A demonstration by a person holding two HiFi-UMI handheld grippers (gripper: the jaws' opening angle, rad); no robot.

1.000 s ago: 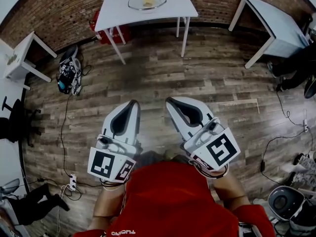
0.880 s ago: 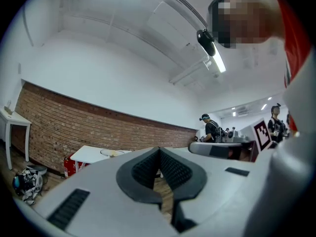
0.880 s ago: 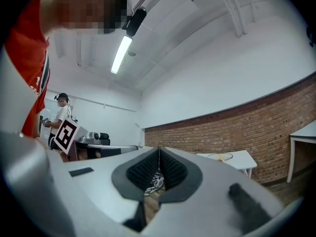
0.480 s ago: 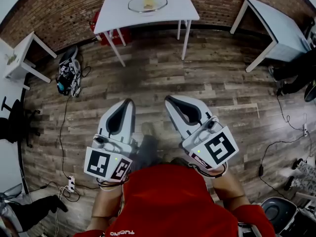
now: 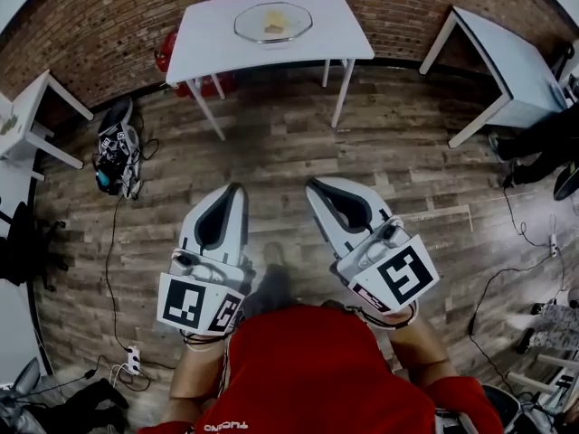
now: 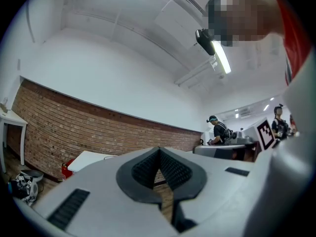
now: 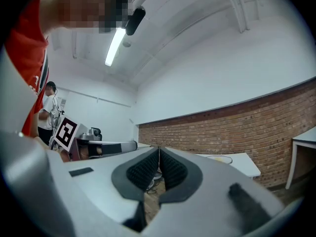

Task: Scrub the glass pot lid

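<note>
The glass pot lid [image 5: 273, 22] lies on a white table [image 5: 208, 39] by the brick wall, far ahead of me, with a yellow sponge-like piece [image 5: 274, 23] showing at its middle. Both grippers hang over the wooden floor in front of my red shirt, well short of that table. My left gripper [image 5: 238, 189] is shut and holds nothing; its ribbed pads [image 6: 148, 168] meet. My right gripper [image 5: 311, 184] is likewise shut and empty. In the right gripper view the lid [image 7: 220, 158] shows as a thin rim on the table top beyond the right gripper [image 7: 159, 154].
A second white table [image 5: 507, 57] stands at the right and a small one [image 5: 36, 107] at the left. A red can [image 5: 172, 54] sits under the lid's table. A bag of gear [image 5: 113, 147], cables and a power strip [image 5: 134, 358] lie on the floor at left.
The table with the lid has slid a little lower in the head view. Both grippers stay shut and keep about the same place.
</note>
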